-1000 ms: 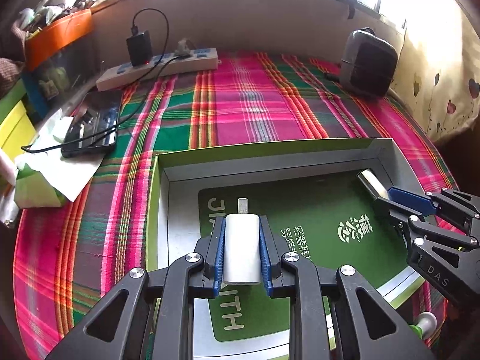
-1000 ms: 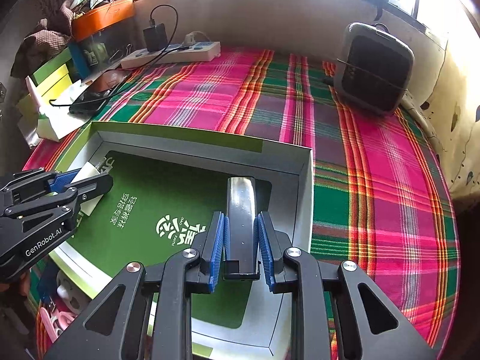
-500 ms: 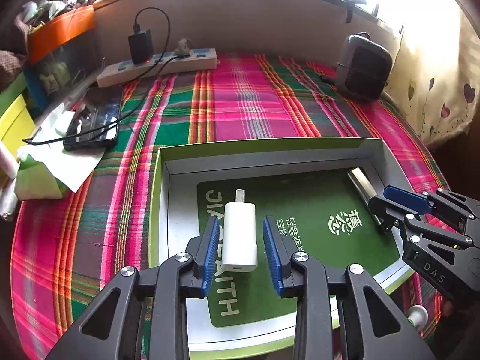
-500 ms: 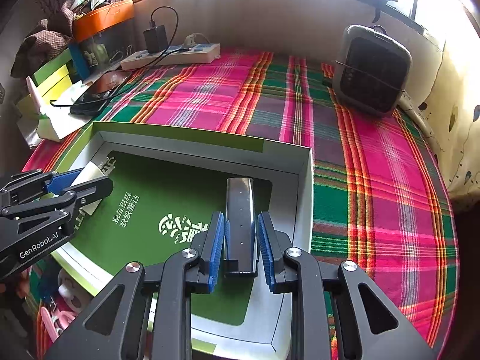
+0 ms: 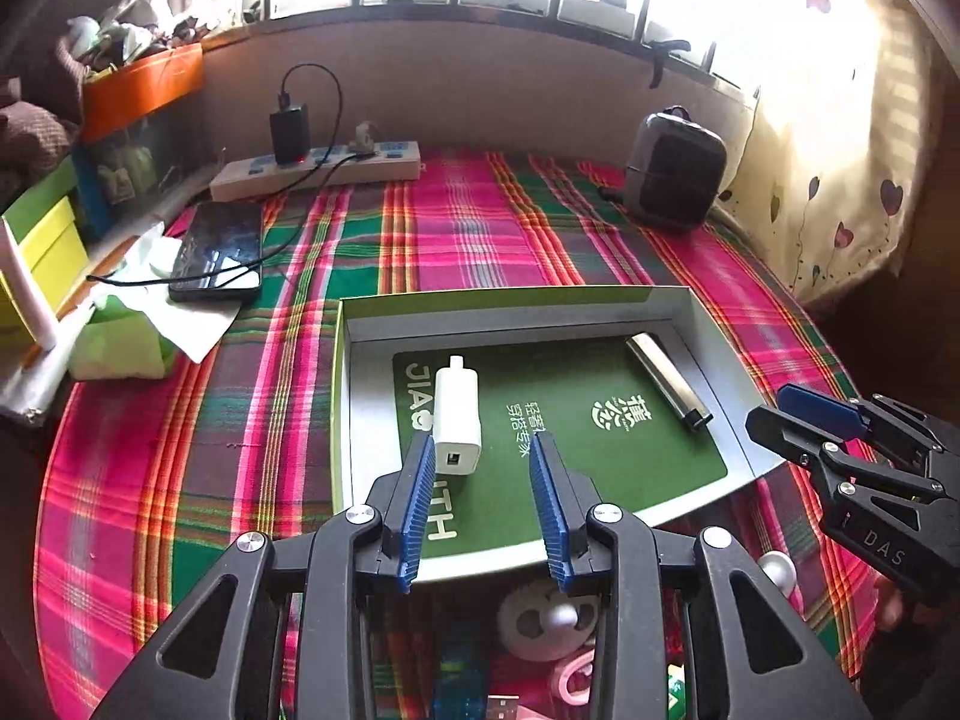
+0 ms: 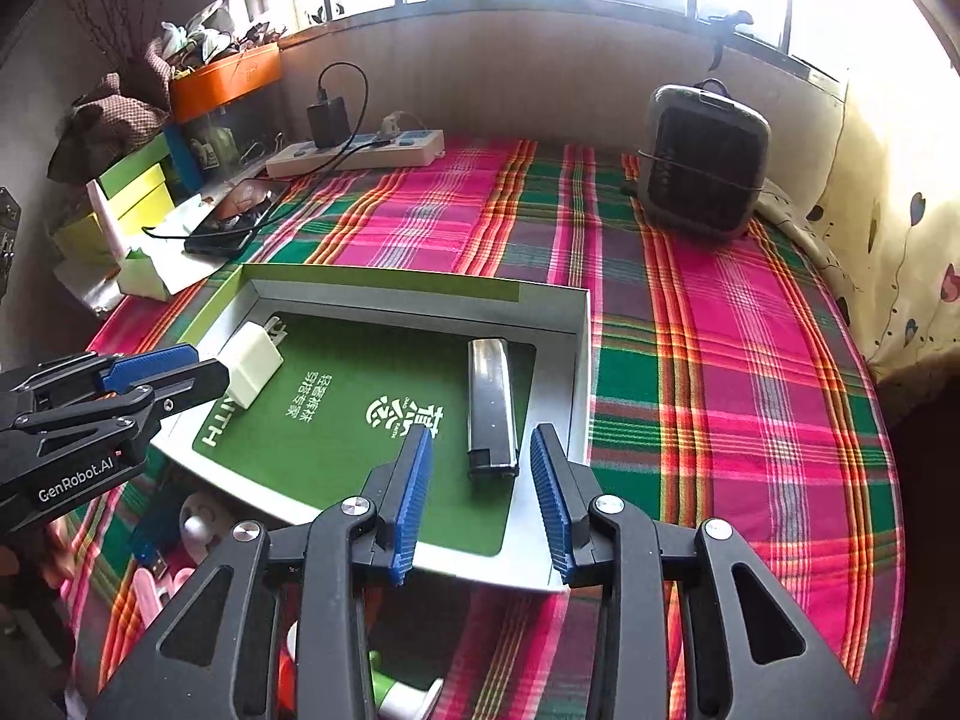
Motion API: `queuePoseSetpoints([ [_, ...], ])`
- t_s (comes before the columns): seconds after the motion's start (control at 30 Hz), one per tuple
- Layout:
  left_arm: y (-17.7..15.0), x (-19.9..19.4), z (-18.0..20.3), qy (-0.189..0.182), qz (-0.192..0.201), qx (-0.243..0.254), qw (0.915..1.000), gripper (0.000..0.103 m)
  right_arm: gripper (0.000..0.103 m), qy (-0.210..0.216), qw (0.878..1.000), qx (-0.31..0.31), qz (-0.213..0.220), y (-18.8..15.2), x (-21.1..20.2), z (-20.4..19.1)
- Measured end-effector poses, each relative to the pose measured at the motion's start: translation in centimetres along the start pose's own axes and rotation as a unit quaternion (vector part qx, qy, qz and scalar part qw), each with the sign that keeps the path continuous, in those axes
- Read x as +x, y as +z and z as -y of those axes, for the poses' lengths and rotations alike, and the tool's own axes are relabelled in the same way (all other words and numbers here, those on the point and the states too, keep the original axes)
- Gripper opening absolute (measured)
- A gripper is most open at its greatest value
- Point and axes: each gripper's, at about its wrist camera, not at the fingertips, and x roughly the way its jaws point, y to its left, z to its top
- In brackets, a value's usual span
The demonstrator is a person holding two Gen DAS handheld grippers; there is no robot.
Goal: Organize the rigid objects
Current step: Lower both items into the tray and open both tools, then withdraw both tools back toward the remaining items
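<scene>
Both pairs of jaws stand parted and have just been opening, and neither presses on anything: the left gripper hovers over the near edge of the shallow box, with the white charger lying free just ahead of its left pad, while the right gripper hangs above the box's right side with the silver lighter lying loose on the floor between and just beyond its blue pads. This box, a low tray with grey inner walls and a lime-green outer edge, sits on the plaid cloth and holds only those two items, resting on its green printed floor: the charger toward the left end with its prongs pointing away from the camera, the lighter toward the right end, well apart from each other. Behind the box, a white power strip lies along the wall with a black adapter plugged in, a phone lies on white paper at the left, and a dark heater stands at the far right. Yellow and green boxes stack at the left edge, with an orange bin of clutter above them.
</scene>
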Motion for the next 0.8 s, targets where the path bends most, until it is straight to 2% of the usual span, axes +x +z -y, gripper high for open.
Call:
queuePoseSetpoints([
  [0.2, -1.8, -2.4, 0.0, -0.011, 0.015, 0.002, 0.9998, 0.032, 0.036, 0.001, 1.000, 0.020, 0.021, -2.4, -3.5, -0.2],
  [0.6, -6.9, -6.2, -0.8, -0.031, 0.030, -0.015, 0.9990, 0.032, 0.037, 0.003, 0.999, 0.052, 0.017, -9.4, -7.4, -2.9],
  [0.67, -7.7, -6.8, -1.1, -0.034, 0.030, -0.018, 0.9988, 0.032, 0.042, 0.002, 0.998, 0.056, 0.022, -10.2, -7.8, -3.6],
  [0.73, -8.2, -7.2, -1.3, -0.035, 0.030, -0.022, 0.9987, 0.032, 0.060, 0.007, 0.998, 0.061, 0.022, -10.8, -8.1, -4.3],
  [0.8, -8.8, -7.7, -1.6, -0.038, 0.032, -0.024, 0.9985, 0.032, 0.060, 0.012, 0.998, 0.064, 0.022, -11.1, -8.0, -5.1],
])
